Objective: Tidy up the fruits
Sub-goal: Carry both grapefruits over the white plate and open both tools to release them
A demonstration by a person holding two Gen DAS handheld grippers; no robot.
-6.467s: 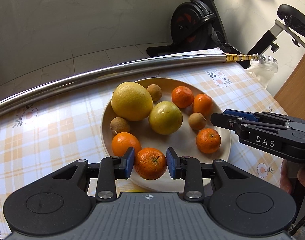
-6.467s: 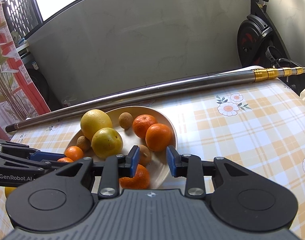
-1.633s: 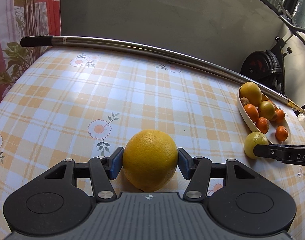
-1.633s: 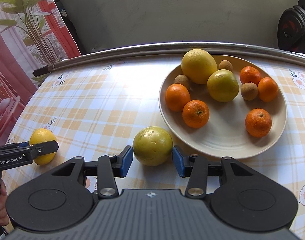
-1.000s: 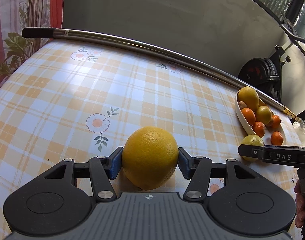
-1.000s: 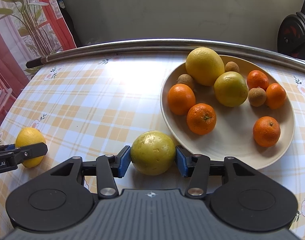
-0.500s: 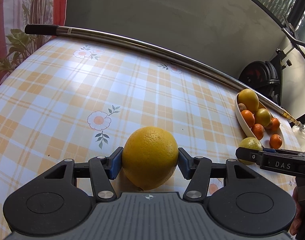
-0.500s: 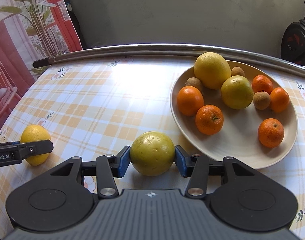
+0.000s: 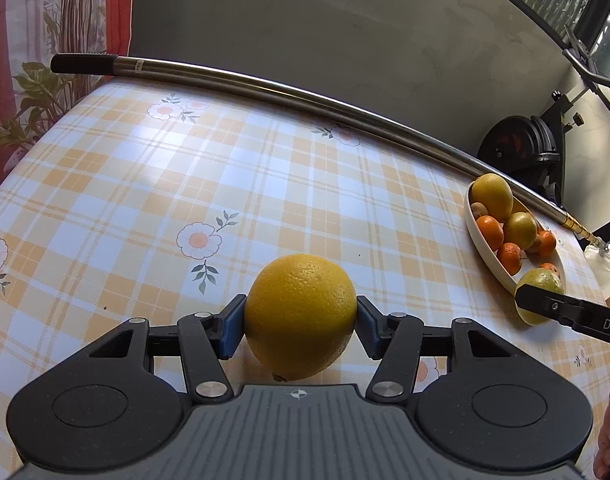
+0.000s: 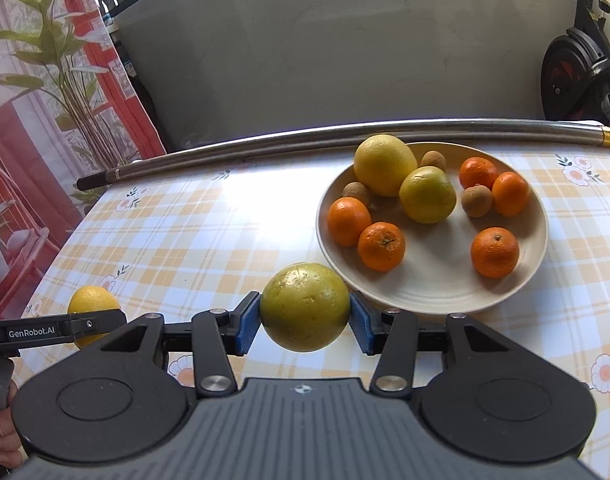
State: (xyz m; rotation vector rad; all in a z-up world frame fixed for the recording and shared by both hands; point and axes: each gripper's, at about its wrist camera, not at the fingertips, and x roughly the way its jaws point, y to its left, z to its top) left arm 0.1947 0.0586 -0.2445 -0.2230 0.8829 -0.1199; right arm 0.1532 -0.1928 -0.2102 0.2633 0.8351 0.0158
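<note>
On the checked worktop (image 10: 177, 240), I keep both fingers clamped: left gripper (image 9: 300, 326) on the orange (image 9: 301, 314), right gripper (image 10: 304, 322) on the green fruit (image 10: 304, 306), lifting it level over the plate (image 10: 433, 288) rim

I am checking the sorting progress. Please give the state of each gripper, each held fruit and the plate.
left gripper: shut on the yellow orange.
yellow orange: gripped.
right gripper: shut on the yellow-green fruit.
yellow-green fruit: gripped, beside the plate.
plate: upright on the table, holding mixed fruit.
</note>
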